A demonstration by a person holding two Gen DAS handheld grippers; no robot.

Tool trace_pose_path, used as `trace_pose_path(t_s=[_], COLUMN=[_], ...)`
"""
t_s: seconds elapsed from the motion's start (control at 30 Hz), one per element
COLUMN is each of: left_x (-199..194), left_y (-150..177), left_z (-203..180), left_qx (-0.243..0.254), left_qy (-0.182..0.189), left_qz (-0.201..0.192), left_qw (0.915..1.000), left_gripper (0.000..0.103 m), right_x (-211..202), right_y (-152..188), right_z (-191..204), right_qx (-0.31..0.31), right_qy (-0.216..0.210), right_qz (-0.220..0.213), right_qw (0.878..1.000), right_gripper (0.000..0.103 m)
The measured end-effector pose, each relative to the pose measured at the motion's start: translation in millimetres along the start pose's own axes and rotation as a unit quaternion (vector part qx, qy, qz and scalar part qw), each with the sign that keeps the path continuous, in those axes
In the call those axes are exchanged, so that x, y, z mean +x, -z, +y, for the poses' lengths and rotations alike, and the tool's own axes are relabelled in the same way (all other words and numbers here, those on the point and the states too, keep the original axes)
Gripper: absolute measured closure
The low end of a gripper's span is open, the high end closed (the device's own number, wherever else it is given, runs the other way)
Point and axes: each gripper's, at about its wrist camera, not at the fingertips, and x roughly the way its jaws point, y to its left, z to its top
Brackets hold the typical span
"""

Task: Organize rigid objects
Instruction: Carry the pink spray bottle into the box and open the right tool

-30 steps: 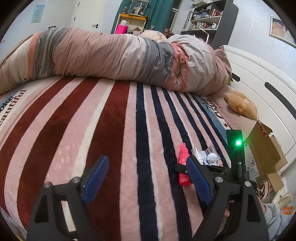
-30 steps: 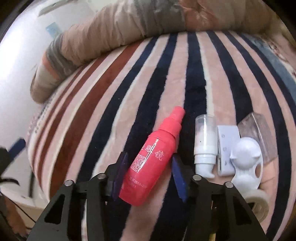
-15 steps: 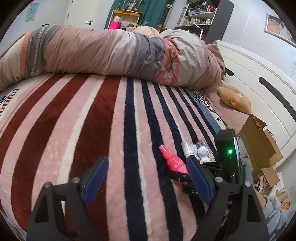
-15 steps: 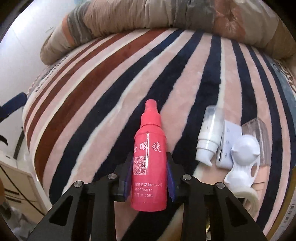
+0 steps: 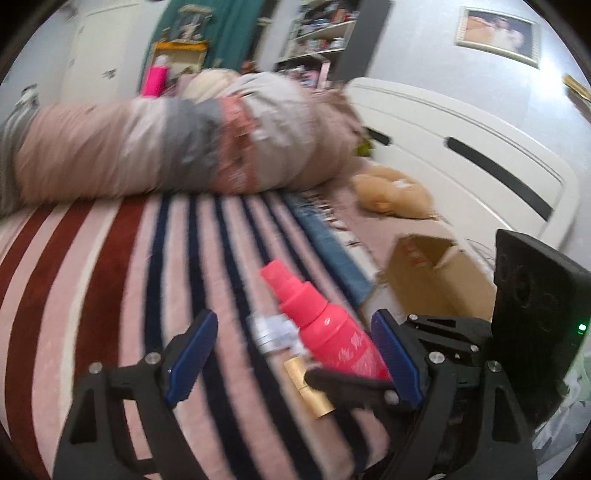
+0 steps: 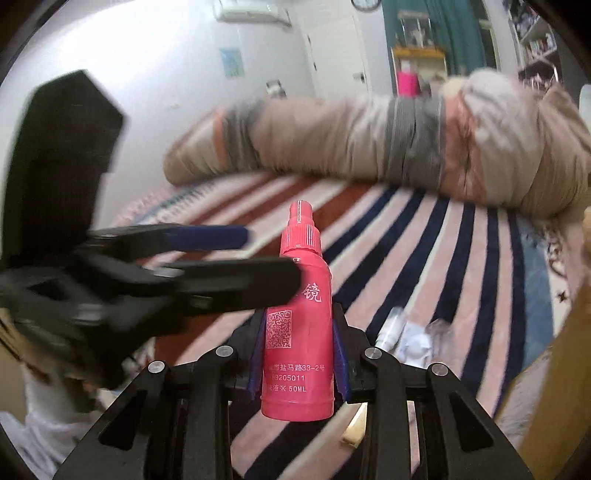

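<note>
Left tongs (image 5: 291, 343) and right tongs (image 6: 298, 354) — black frames, blue pads, silver screws.

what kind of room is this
Most likely a bedroom: a bed with a striped blanket and a rolled-up duvet against a white headboard, with a cluttered bookshelf behind.

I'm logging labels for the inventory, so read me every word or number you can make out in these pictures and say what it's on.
On the pink spray bottle, held between the right gripper fingers:
"镜"
"盐马路33-2号"
"69205011" (first digit partly hidden)
"50ML"
QR code: not readable as text.
Cardboard box: red print, too blurred to read.
Blanket edge lettering: too blurred.
</note>
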Motion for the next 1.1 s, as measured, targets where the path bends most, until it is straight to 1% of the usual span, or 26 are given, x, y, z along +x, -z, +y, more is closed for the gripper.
trace_pose_path(t_s=[0.03, 0.13, 0.23, 0.27, 0.3, 0.37, 0.47, 0.63, 0.73, 0.87, 1.1], left_x=[1, 10, 22, 27, 32, 44, 63, 91, 109, 132, 153], left_y=[-5, -19, -31, -34, -37, -42, -44, -42, -39, -34, -27], left_z=[-10, -47, -86, -100, -113, -140, -170, -207, -219, -227, -235], left_qx=[0.007, 0.031, 0.061, 0.071, 0.081, 0.106, 0.129, 0.154, 0.158, 0.158, 0.159], left_qy=[0.008, 0.038, 0.068, 0.079, 0.086, 0.085, 0.093, 0.106, 0.113, 0.117, 0.117], left_qz=[-0.002, -0.003, 0.002, 0.004, 0.008, 0.012, 0.026, 0.052, 0.070, 0.095, 0.123], left_qw=[0.9999, 0.9988, 0.9958, 0.9943, 0.9930, 0.9907, 0.9869, 0.9810, 0.9785, 0.9759, 0.9725], left_gripper=[0.022, 0.032, 0.050, 0.058, 0.059, 0.060, 0.062, 0.065, 0.066, 0.067, 0.067], right_x=[-12, -50, -82, -91, -100, -115, -134, -154, -163, -160, -153], right_y=[0, 0, 7, 9, 13, 16, 25, 42, 53, 60, 68], right_z=[1, -7, -25, -32, -40, -55, -79, -106, -122, -141, -154], right_qx=[-0.003, -0.013, -0.004, -0.001, 0.004, 0.018, 0.048, 0.087, 0.109, 0.125, 0.144], right_qy=[-0.003, -0.001, 0.019, 0.026, 0.036, 0.050, 0.066, 0.096, 0.102, 0.120, 0.137], right_qz=[-0.013, -0.050, -0.068, -0.073, -0.076, -0.080, -0.084, -0.076, -0.065, -0.033, 0.006], right_qw=[1.000, 0.999, 0.997, 0.997, 0.996, 0.995, 0.993, 0.989, 0.987, 0.984, 0.980], right_gripper=[0.077, 0.077, 0.077, 0.077, 0.077, 0.077, 0.077, 0.077, 0.077, 0.077, 0.077])
